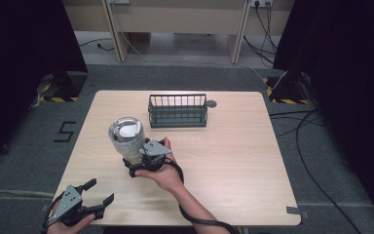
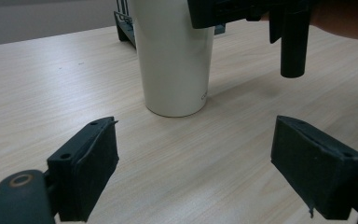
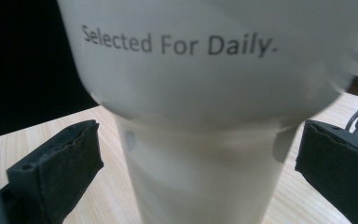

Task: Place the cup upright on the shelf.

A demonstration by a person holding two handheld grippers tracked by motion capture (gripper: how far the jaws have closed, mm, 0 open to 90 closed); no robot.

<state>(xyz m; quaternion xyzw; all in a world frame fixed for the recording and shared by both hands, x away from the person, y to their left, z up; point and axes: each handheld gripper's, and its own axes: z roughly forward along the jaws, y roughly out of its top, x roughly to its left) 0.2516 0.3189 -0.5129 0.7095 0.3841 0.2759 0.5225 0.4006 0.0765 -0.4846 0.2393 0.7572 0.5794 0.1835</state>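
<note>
A tall white tumbler [image 1: 126, 136] with a clear lid stands upright on the wooden table [image 1: 233, 161], left of centre. Its side reads "Selected For Daily." in the right gripper view [image 3: 200, 93]. My right gripper [image 1: 132, 158] is at its base, jaws open on either side, and both pads [image 3: 56, 163] stand clear of the tumbler's narrow lower part. My left gripper [image 1: 101, 191] is open and holds nothing near the front left edge, with its pads [image 2: 88, 163] wide apart. In the left gripper view it points at the tumbler [image 2: 175, 60], with the right gripper's finger [image 2: 292, 46] beside it.
A dark wire basket [image 1: 177, 111] stands at the back centre of the table, and a small round grey disc [image 1: 211, 103] lies by its right end. The right gripper's cable [image 1: 195, 217] trails off the front edge. Bare wood spreads over the right half.
</note>
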